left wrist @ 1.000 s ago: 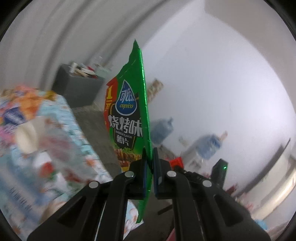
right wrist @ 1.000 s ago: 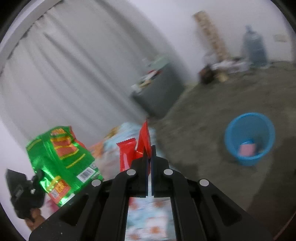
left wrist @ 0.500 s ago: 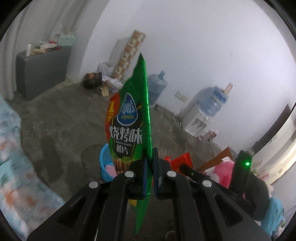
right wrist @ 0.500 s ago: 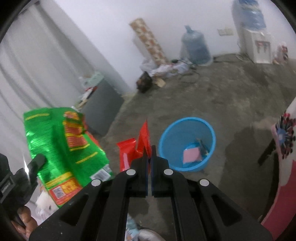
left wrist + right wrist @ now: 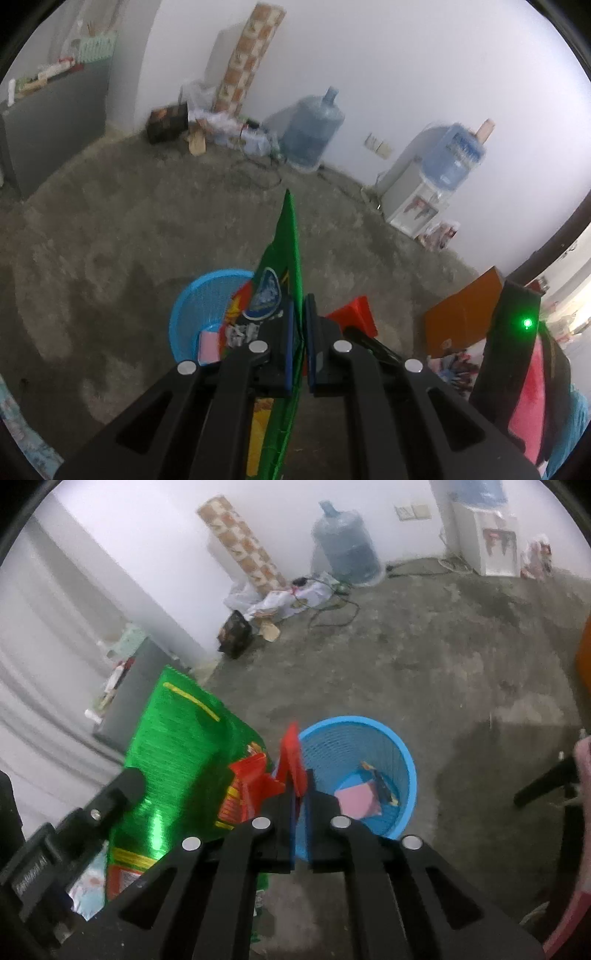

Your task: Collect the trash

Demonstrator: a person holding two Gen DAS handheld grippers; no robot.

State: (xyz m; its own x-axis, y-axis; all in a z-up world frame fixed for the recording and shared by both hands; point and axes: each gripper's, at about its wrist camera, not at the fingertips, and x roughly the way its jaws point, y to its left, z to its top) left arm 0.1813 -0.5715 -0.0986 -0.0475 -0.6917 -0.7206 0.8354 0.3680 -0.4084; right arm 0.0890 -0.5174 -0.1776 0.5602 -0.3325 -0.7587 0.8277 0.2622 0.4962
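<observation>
Soft, even daylight fills the room, and the white wall (image 5: 406, 74) at the top of both frames washes out pale and hazy. A glare streak shines on the green foil bag (image 5: 159, 830) at lower left. The floor (image 5: 461, 657) shows faint shadow patches. Everything looks slightly smeared, and the fisheye bends the edges into dark corners.

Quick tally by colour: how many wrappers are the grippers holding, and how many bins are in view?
Green chip bag, in left gripper: 1
Red wrapper, in right gripper: 1
Blue bin: 1
Total: 3
</observation>
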